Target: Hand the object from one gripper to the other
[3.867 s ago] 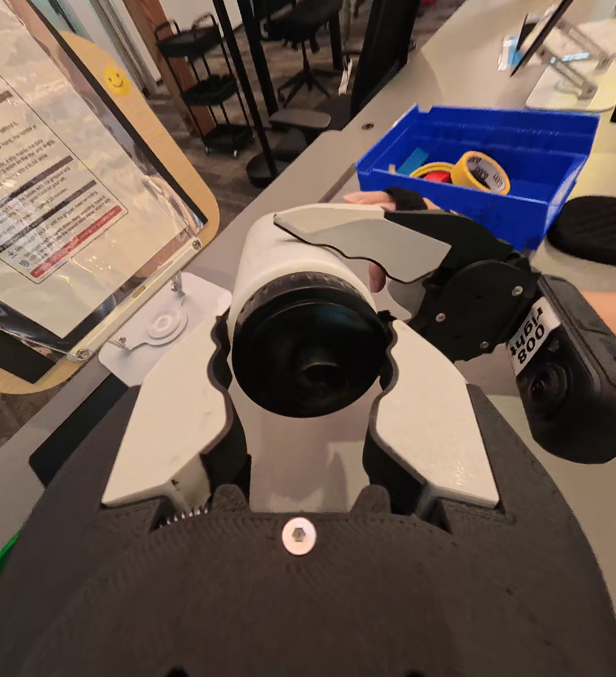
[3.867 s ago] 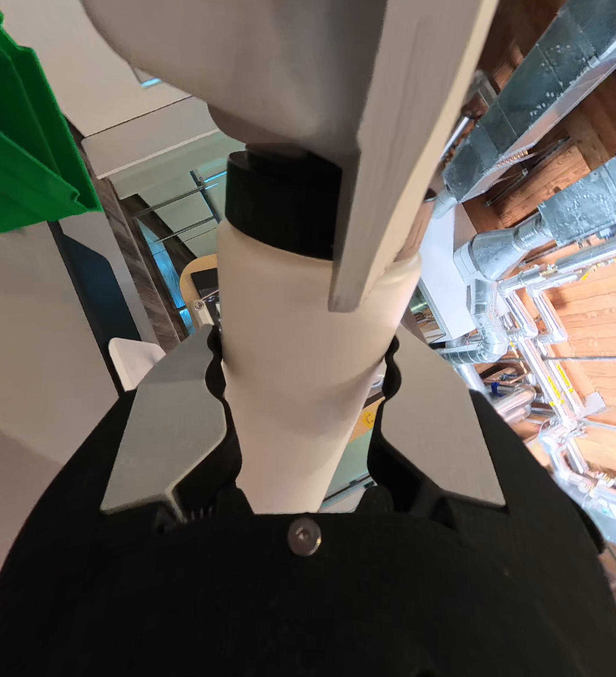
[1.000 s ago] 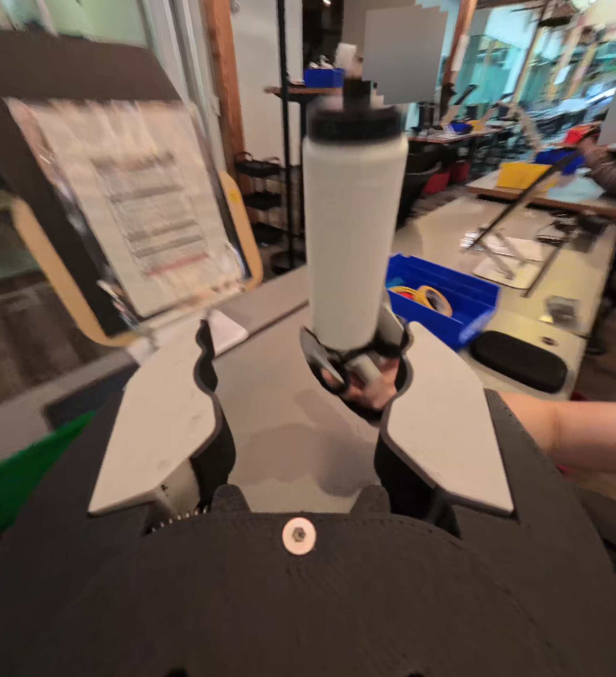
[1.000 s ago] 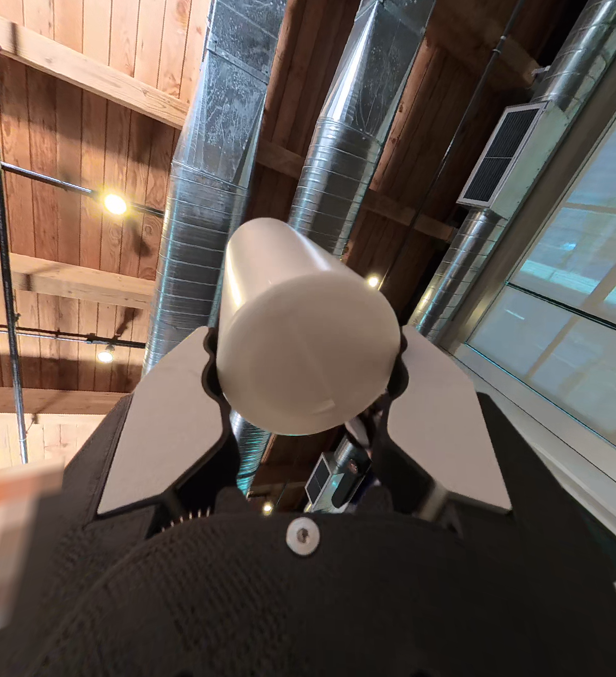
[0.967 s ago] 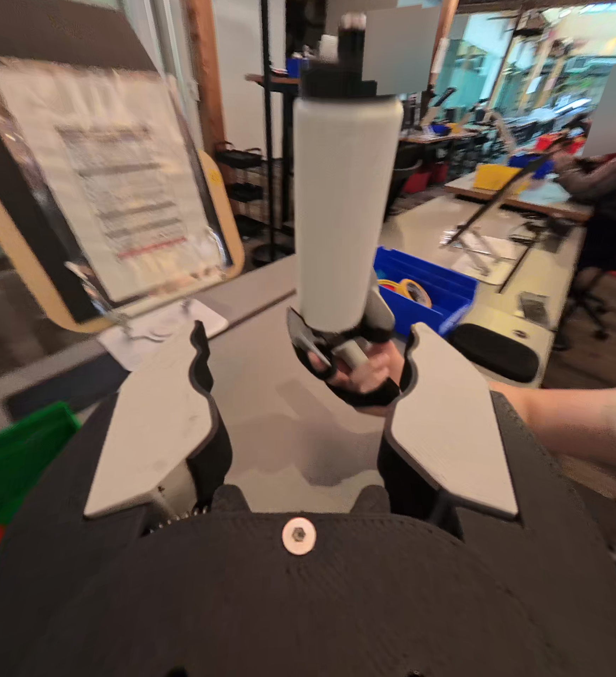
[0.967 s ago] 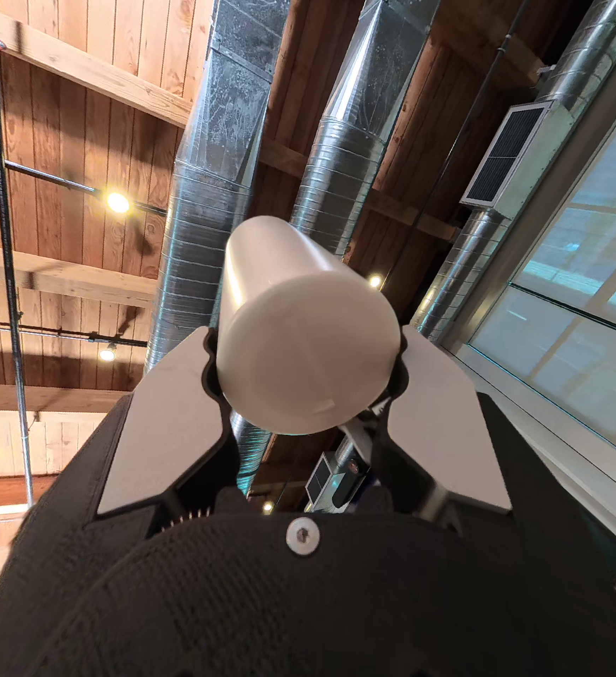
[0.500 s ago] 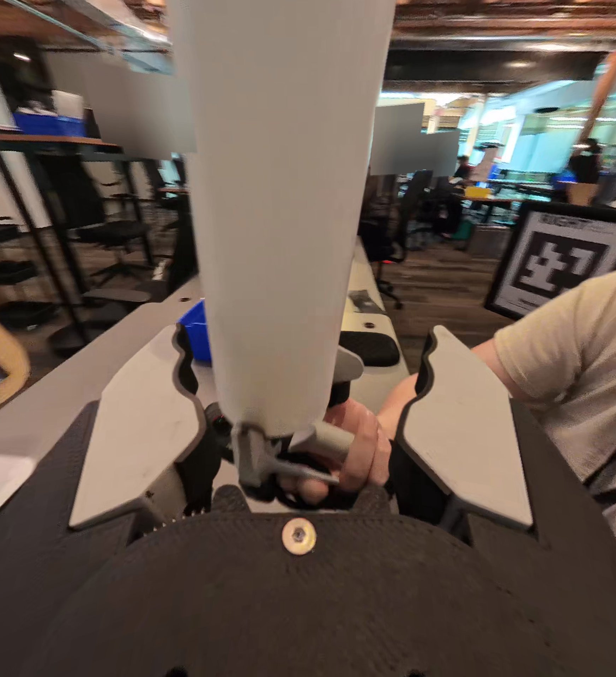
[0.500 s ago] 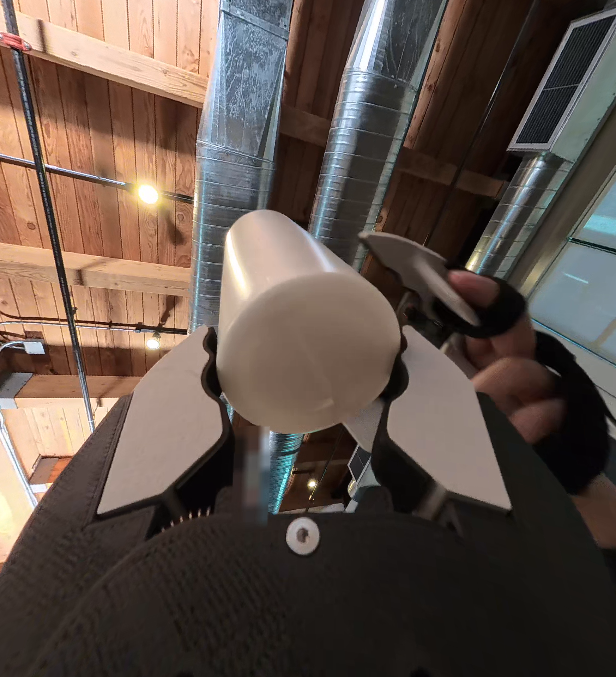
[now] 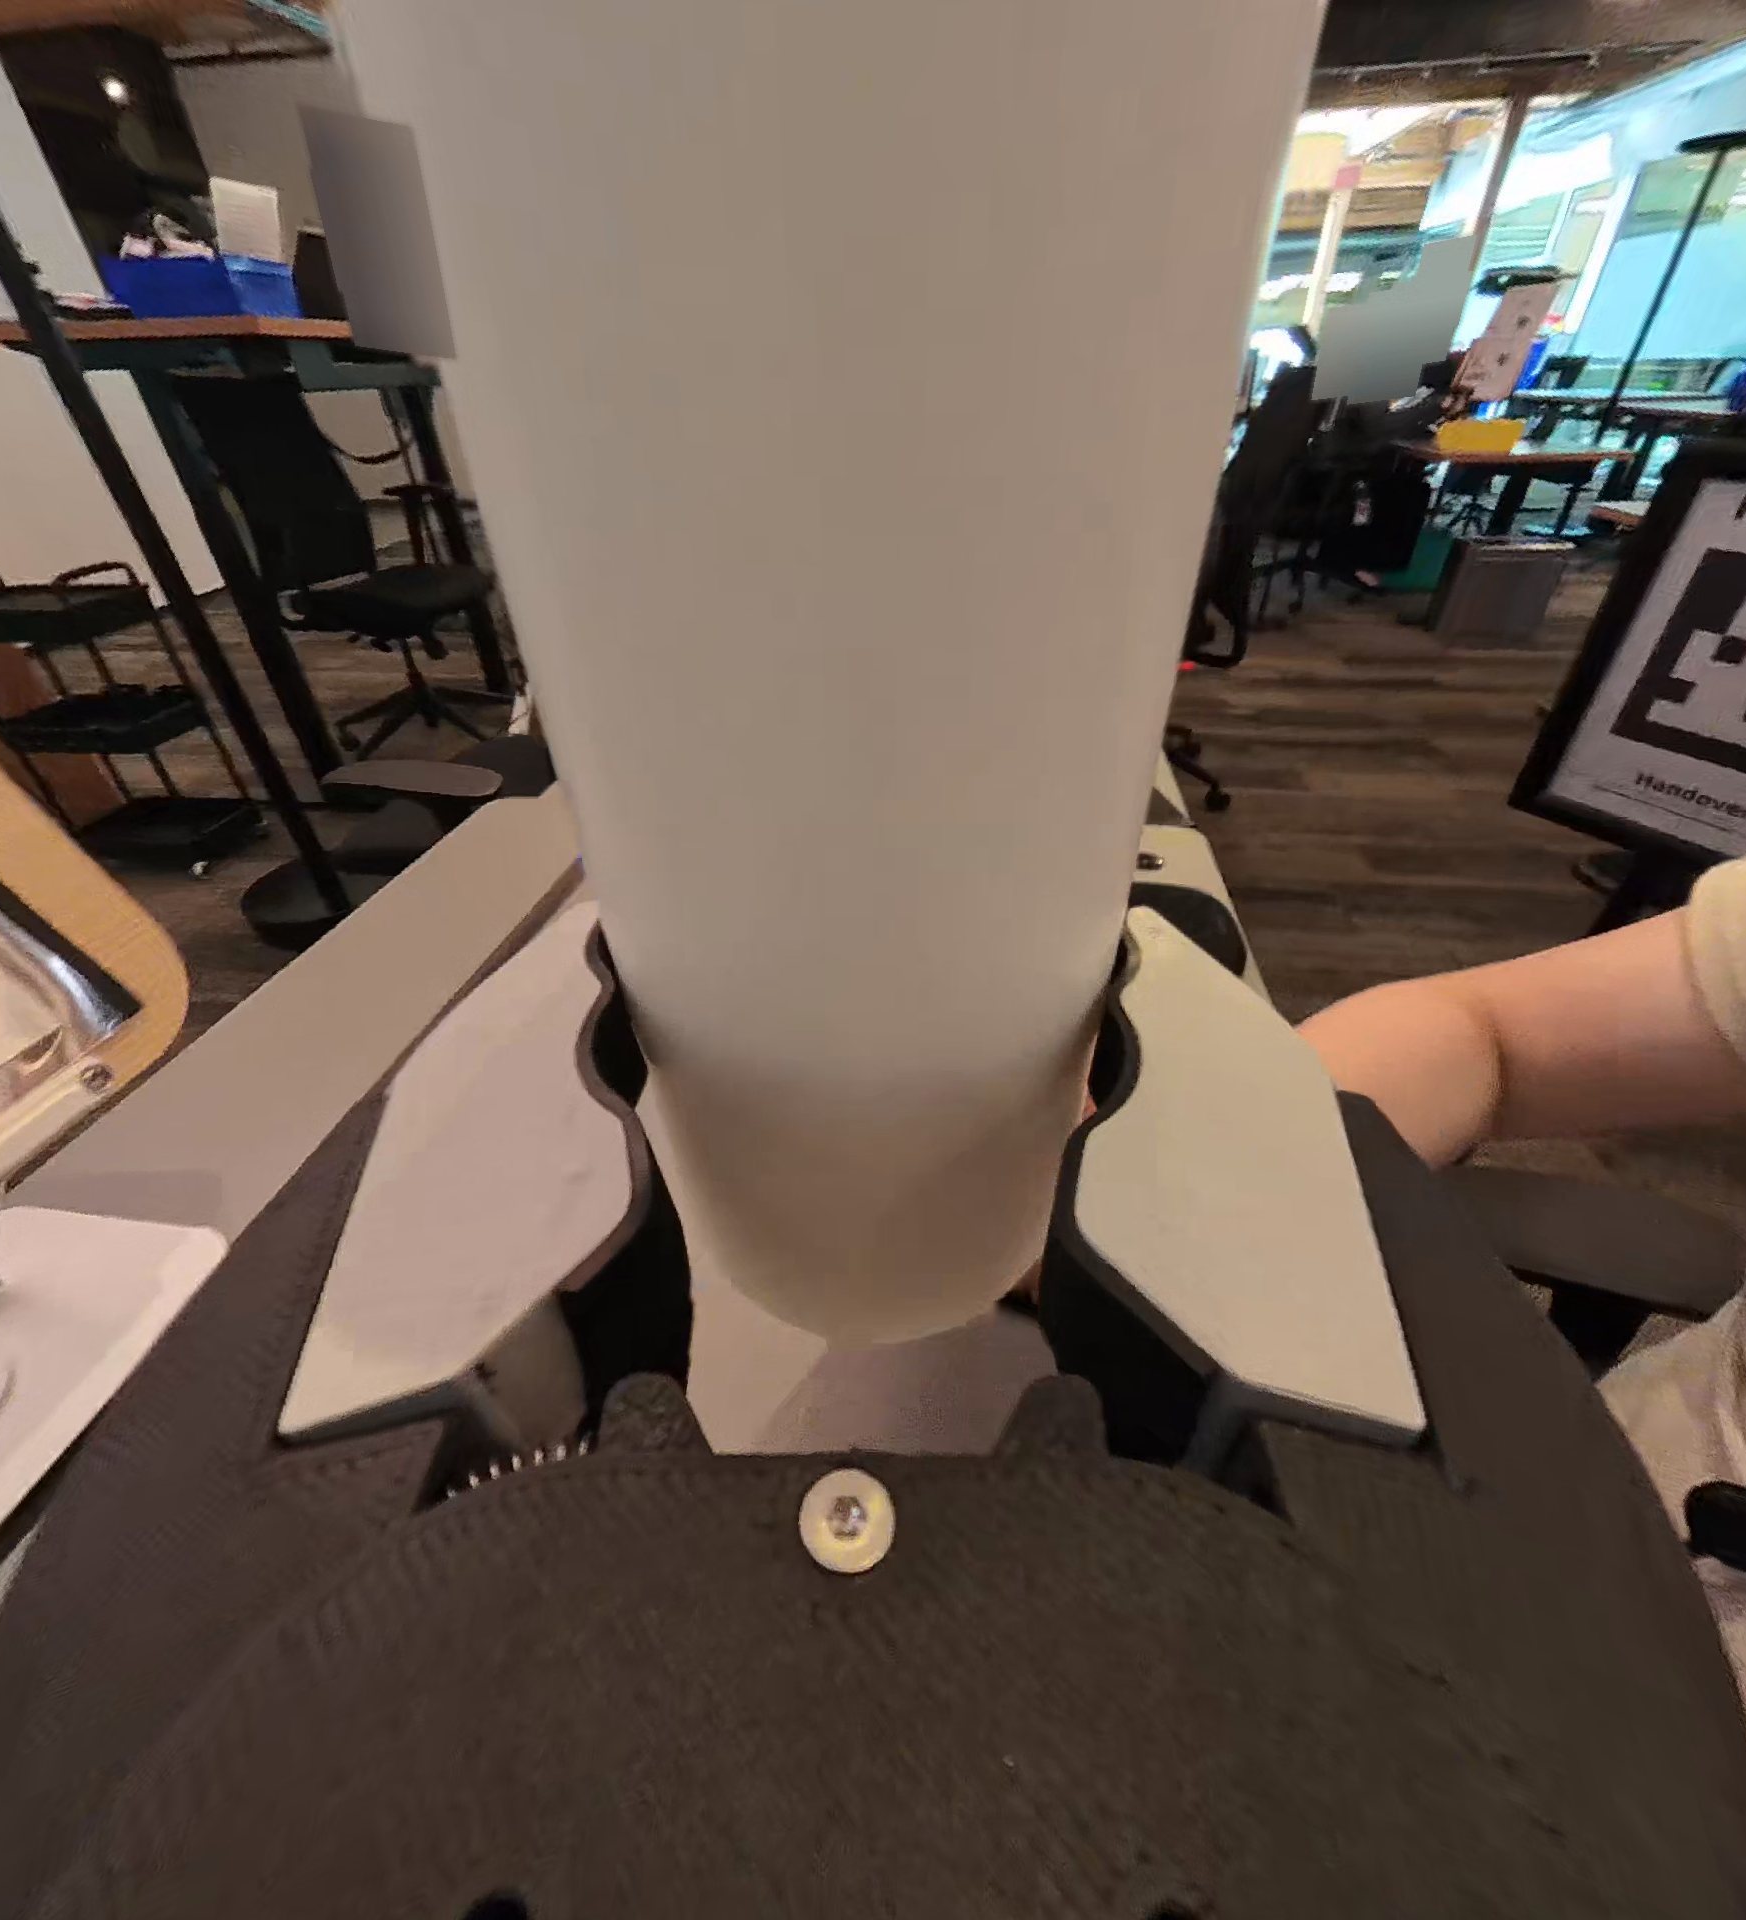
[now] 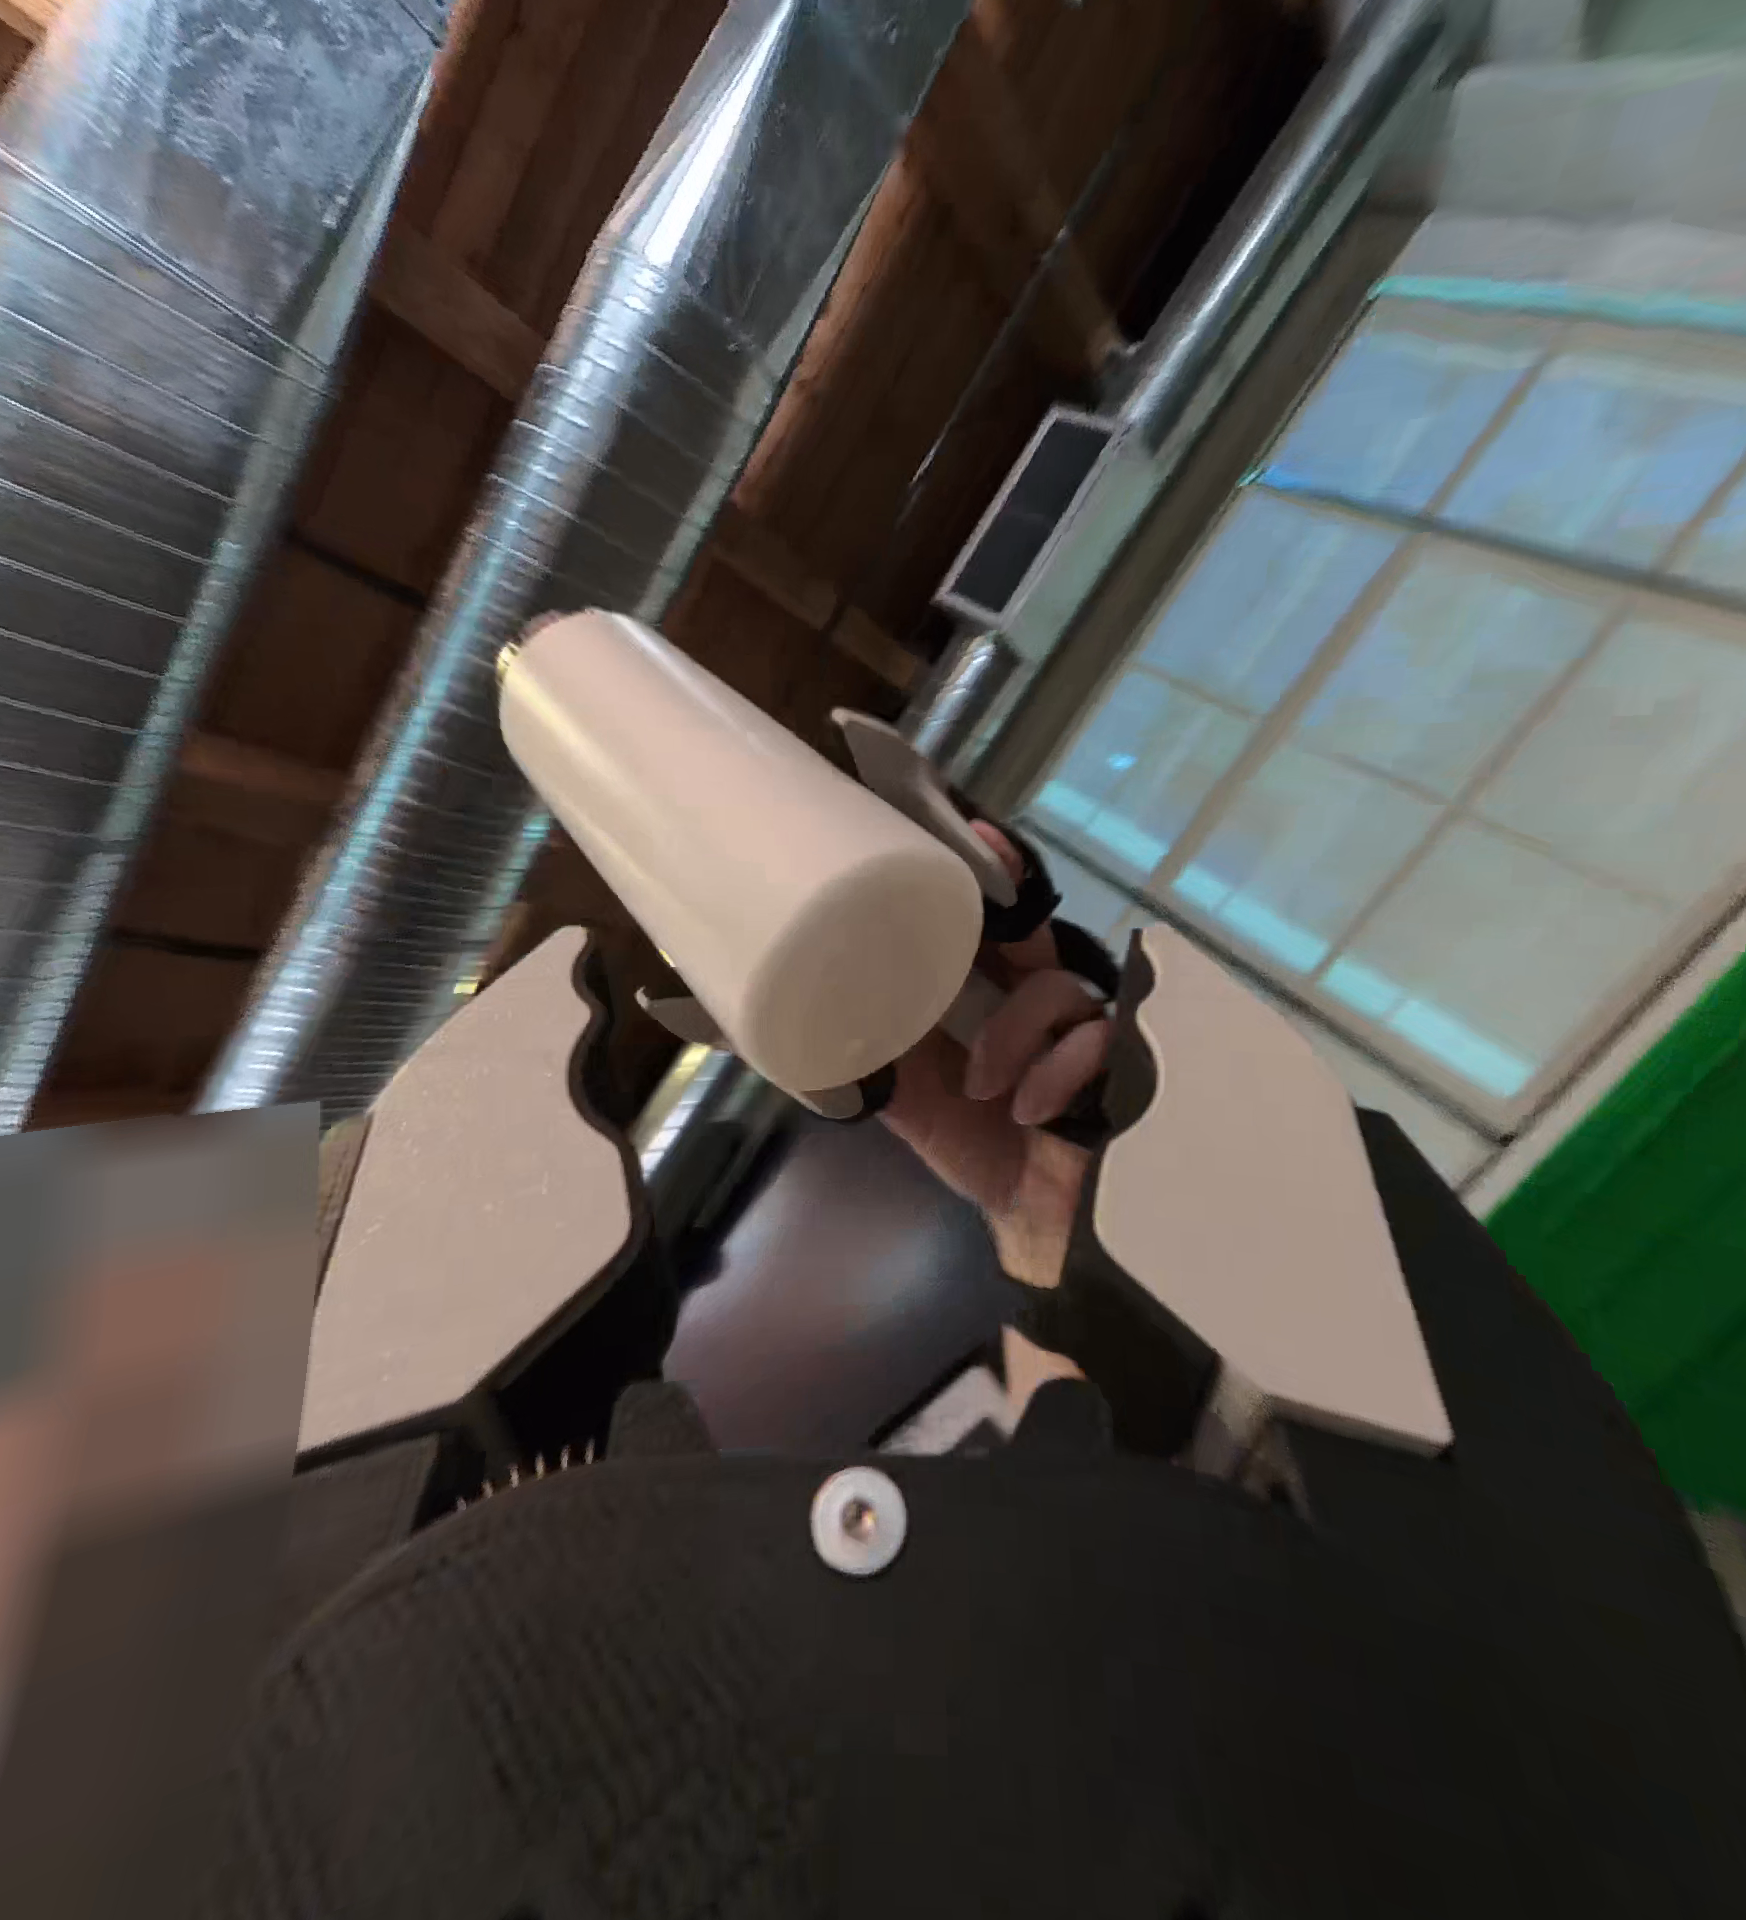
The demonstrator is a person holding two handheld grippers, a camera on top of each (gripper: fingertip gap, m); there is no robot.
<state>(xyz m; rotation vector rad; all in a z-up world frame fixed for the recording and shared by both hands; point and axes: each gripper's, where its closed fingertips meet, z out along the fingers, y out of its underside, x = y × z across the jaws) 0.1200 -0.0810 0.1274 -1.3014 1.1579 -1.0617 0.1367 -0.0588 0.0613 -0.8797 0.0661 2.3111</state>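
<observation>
A white cylindrical bottle (image 9: 848, 623) stands upright between the fingers of my left gripper (image 9: 864, 935), which is shut on its lower part. Its top runs out of the left wrist view. In the right wrist view the bottle (image 10: 734, 831) is seen base-first, a little beyond and above my right gripper (image 10: 858, 940). That gripper is open and empty, apart from the bottle. The left gripper's fingers (image 10: 890, 769) clamp the bottle there, with a person's hand (image 10: 1004, 1070) behind them.
A grey table (image 9: 329, 1018) lies below, with a wood-framed board (image 9: 17, 935) at the left. A black-and-white marker sign (image 9: 1700, 665) and a person's arm (image 9: 1471, 1060) are at the right. The right wrist view shows ceiling ducts (image 10: 121, 468), windows and a green bin (image 10: 1679, 1195). My right fingertips sit around 8 centimeters from my left ones.
My left gripper closed in on the bottle and shut on it. My right gripper opened, let the bottle go and drew back below it, tilting.
</observation>
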